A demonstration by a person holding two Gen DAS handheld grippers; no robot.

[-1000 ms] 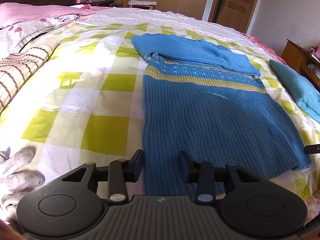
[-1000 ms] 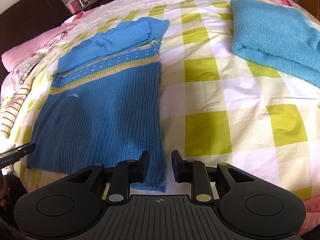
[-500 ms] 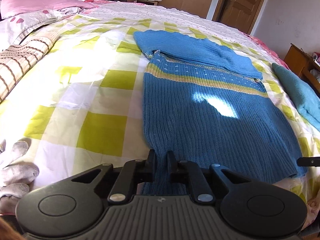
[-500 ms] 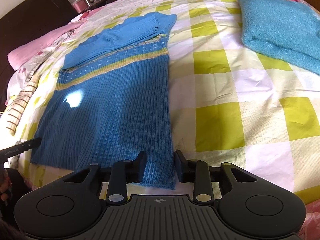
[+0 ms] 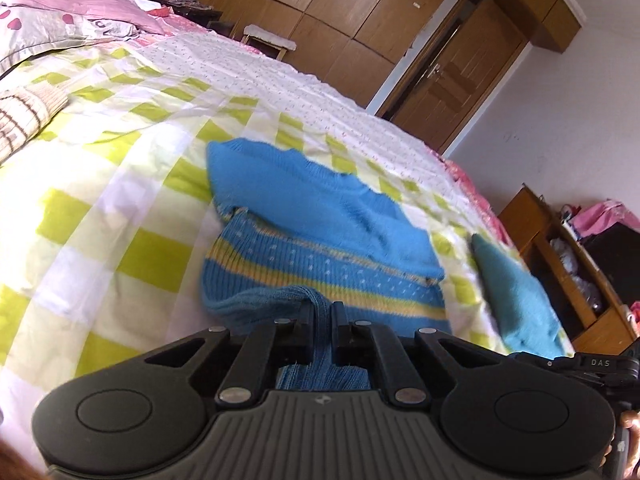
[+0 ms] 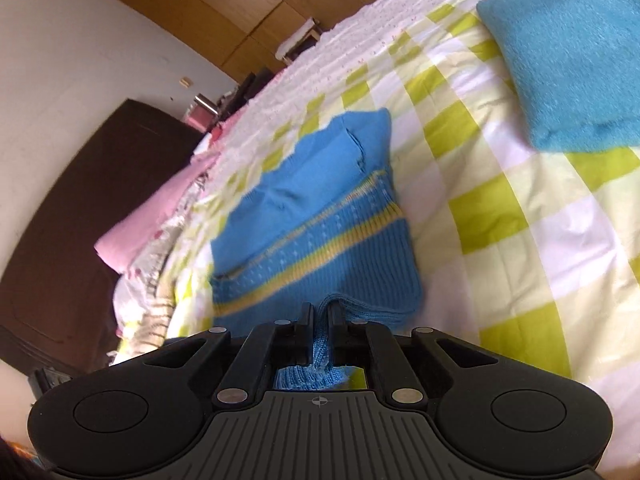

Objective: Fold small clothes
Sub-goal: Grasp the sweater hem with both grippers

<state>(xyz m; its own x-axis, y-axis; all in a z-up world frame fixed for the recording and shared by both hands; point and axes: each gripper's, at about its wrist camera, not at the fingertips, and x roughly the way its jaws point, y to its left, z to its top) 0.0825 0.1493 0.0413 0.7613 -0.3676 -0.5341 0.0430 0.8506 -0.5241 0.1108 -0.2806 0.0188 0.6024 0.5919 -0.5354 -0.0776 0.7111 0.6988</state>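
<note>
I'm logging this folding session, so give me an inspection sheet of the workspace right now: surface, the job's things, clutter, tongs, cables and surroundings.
Surface: bed with green-and-white checked sheet.
Job's things: blue ribbed knit sweater with a yellow stripe, sleeves folded across the chest, its hem lifted off the bed at both corners.
Clutter: folded teal fuzzy garment beside the sweater; brown striped cloth; pink pillow.
Tongs: left tongs shut on the sweater hem; right tongs shut on the hem, its jaws having just closed on the fabric.
Cables: nothing seen.
Surroundings: wooden wardrobe, wooden door, dark headboard.
</note>
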